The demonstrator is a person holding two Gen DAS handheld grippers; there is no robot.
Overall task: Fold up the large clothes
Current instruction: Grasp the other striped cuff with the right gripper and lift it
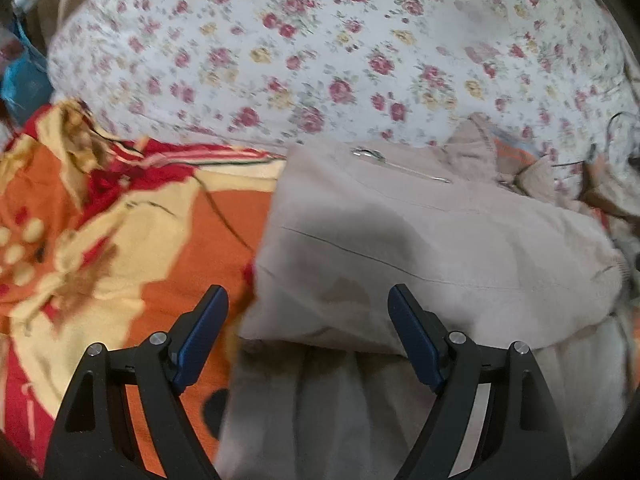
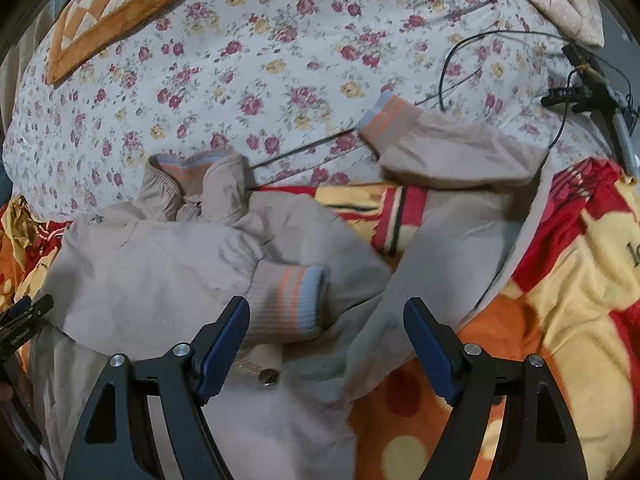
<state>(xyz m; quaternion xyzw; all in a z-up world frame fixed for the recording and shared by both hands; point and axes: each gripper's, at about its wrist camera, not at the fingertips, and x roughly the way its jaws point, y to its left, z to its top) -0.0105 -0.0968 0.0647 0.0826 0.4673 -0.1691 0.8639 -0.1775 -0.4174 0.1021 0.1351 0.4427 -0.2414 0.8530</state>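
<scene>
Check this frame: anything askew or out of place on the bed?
The jacket lies uneven: one sleeve folded across the body, the other sleeve sprawled out. A black cable trails over the floral sheet.

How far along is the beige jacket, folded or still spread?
Partly folded: beige jacket has one sleeve cuff laid across its body, the other sleeve stretched outward.

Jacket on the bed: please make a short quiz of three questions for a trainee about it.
1. True or false: one sleeve of the jacket is folded across its body.
2. The other sleeve ends on which cloth? A) floral sheet B) orange blanket C) checked pillow
3. Does the left gripper or the right gripper hold cloth?

Key
1. True; its striped cuff lies on the body.
2. A
3. Neither; both are open.
</scene>
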